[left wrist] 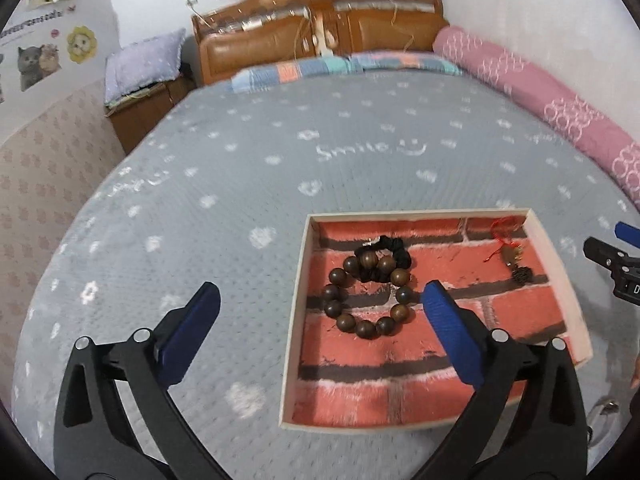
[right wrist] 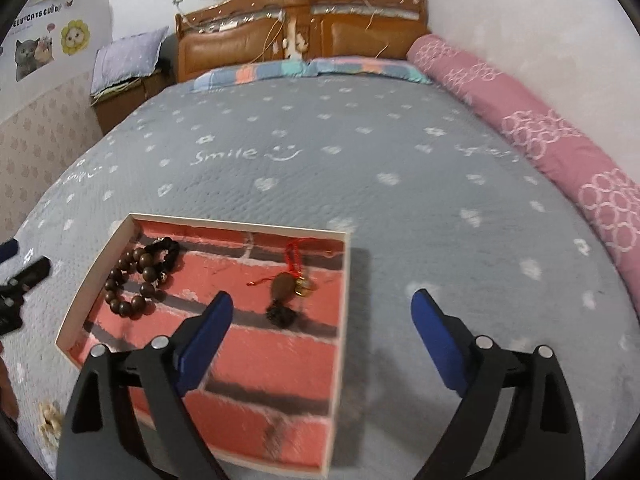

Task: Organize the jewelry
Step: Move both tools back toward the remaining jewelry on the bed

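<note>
Wooden bead bracelet (left wrist: 368, 294) lies at the tray's (left wrist: 298, 304) ten o'clock; left gripper (left wrist: 320, 300) and right gripper (right wrist: 322, 308) are spread, empty.

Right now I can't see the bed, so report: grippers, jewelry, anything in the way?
Left gripper open, empty. Right gripper open, empty. Wooden bead bracelet, black hair tie and red-cord charm lie in the tray. Nothing blocking.

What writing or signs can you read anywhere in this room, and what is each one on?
"Smile", with a smiley face: on the grey bedspread.
A second "Smile" near the bedspread's left edge: blurred, only guessed.
"CATS": part of a line on the cat poster; the rest is too blurred to read.
A white mark on the other gripper's body: cut off, unreadable.
</note>
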Motion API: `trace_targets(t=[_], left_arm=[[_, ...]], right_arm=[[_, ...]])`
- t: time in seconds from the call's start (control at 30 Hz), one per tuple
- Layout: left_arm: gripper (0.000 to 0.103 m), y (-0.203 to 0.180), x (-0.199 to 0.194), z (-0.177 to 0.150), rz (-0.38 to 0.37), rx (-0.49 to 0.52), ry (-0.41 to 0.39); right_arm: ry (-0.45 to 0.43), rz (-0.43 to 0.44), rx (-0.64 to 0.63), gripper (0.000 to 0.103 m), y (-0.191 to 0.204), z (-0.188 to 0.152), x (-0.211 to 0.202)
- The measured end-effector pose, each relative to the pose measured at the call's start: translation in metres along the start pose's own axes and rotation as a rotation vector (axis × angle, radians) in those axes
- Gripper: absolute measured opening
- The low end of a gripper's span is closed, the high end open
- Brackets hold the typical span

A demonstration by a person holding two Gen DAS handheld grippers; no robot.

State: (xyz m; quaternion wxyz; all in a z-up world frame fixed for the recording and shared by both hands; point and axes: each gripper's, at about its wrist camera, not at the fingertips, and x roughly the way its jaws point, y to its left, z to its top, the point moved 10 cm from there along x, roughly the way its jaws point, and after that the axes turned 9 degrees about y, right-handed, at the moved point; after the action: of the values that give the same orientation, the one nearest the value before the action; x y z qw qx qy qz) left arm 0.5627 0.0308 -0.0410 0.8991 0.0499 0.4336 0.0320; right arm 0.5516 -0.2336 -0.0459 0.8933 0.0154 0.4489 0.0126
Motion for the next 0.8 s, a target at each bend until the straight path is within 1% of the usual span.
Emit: trace_targets(t=[0.07,0.2,0.33,0.5,0.63,0.8], left_arm=[[0.098,0.005,-0.018,-0.006,-0.009,-0.006,-0.012],[0.098,0.013,-0.048,-0.029,-0.027,-0.027,-0.027],[0.098,0.018,-0.066,-0.057,-0.042,-0.047,-0.025],[0.098,0.017,-0.074,-0.089,-0.065,-0.066,-0.008],[0.098,0.009,-0.079,-0.115,-0.061,-0.052,-0.007],[0.098,-0.002,-0.079,-0.142,-0.063,-0.032,0.003]], right_arm=[[-0.007,-0.008,0.008,0.089,-0.010,-0.009,-0.014],[-0.028,-0.023,0.009,0.089,-0.022,-0.033,-0.041],[-0.049,-0.025,-0.003,0.089,-0.022,-0.059,-0.061],[-0.076,-0.059,-0.035,0.089,-0.018,-0.094,-0.080],[-0.088,-0.060,-0.048,0.089,-0.012,-0.117,-0.087],[-0.082,-0.048,-0.042,0.089,-0.006,-0.142,-0.083]])
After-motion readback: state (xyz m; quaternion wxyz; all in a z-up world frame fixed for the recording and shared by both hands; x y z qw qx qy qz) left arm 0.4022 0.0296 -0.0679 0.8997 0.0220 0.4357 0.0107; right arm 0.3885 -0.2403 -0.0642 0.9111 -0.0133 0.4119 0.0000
